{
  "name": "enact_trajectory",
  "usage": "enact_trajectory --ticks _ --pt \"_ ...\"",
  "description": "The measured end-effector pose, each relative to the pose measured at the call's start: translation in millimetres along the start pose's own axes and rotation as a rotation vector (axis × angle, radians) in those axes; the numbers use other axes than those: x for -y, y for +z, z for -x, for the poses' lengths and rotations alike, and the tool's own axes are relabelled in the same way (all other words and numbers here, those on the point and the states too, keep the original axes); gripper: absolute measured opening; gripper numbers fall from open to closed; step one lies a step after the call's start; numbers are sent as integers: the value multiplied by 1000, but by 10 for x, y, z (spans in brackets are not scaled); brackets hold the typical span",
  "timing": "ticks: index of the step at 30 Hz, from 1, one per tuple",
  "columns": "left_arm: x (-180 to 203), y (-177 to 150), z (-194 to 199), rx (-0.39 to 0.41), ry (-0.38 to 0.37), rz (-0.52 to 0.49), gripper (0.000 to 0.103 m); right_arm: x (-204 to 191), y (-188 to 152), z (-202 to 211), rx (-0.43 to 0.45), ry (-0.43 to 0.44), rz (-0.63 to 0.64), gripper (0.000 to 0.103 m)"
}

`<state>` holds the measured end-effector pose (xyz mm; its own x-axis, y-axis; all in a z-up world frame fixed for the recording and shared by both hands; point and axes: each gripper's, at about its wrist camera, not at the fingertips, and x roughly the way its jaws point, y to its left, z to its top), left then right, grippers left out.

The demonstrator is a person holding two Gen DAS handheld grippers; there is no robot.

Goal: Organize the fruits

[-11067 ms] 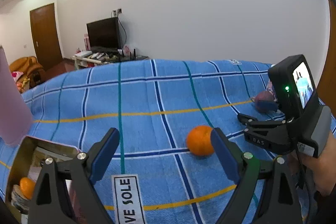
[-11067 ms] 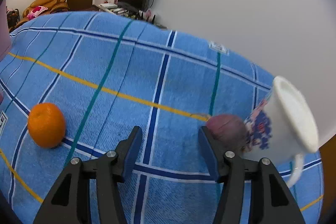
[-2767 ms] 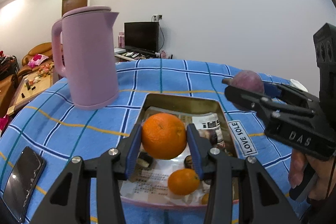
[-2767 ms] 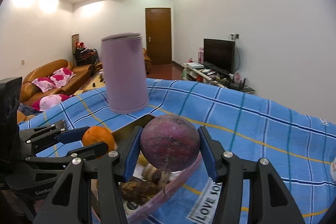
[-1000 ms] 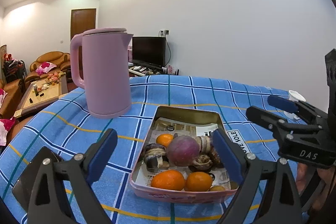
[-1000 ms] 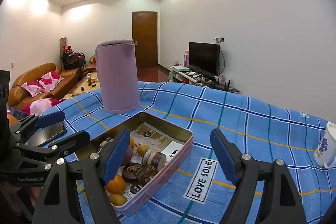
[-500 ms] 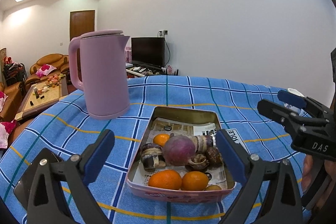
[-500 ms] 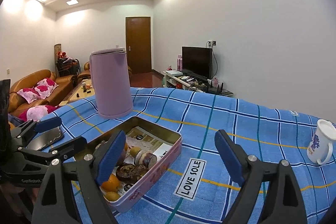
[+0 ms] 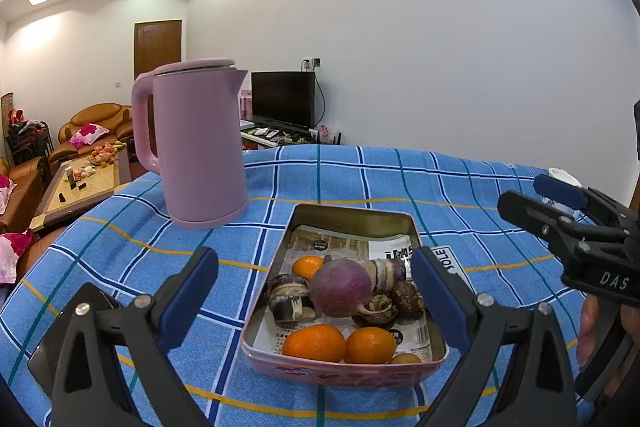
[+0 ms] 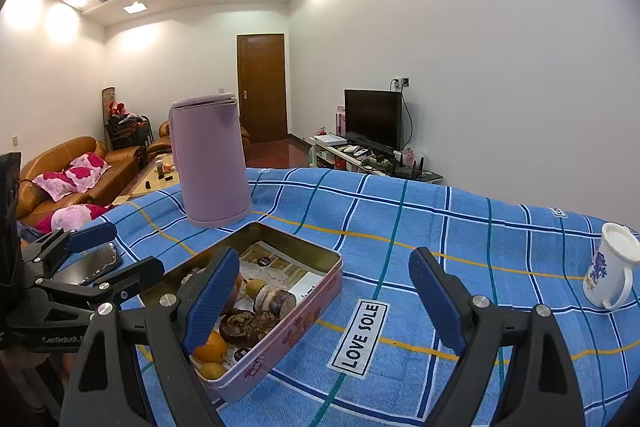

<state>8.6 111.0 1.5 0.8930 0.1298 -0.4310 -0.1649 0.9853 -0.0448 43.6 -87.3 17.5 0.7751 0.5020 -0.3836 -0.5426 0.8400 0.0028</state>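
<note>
A pink tin (image 9: 352,211) lined with printed paper lies on the blue checked cloth. In it are a purple round fruit (image 9: 340,287), two oranges (image 9: 314,343) at the near end, a smaller orange (image 9: 307,267) and several dark brown pieces. My left gripper (image 9: 314,279) hovers open in front of the tin, nothing between its pads. My right gripper (image 10: 324,295) is also open and empty, to the right of the tin (image 10: 304,319); its left finger hides most of the purple fruit. The right gripper (image 9: 560,211) also shows at the left wrist view's right edge.
A tall pink kettle (image 9: 200,147) stands behind the tin on the left. A white mug (image 10: 612,271) sits far right near the cloth's edge. A dark phone (image 10: 92,265) lies left of the tin. A "LOVE SOLE" label (image 10: 362,335) is sewn beside it.
The orange and the purple fruit, held over the tin earlier, now lie in it. Over the last second both jaws have widened a little, and the right gripper has drawn back slightly.
</note>
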Motion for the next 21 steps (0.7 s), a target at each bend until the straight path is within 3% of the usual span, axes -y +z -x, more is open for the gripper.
enact_trajectory --ticks 21 --pt "108 40 1 -8 28 -18 103 162 11 187 31 -34 -19 88"
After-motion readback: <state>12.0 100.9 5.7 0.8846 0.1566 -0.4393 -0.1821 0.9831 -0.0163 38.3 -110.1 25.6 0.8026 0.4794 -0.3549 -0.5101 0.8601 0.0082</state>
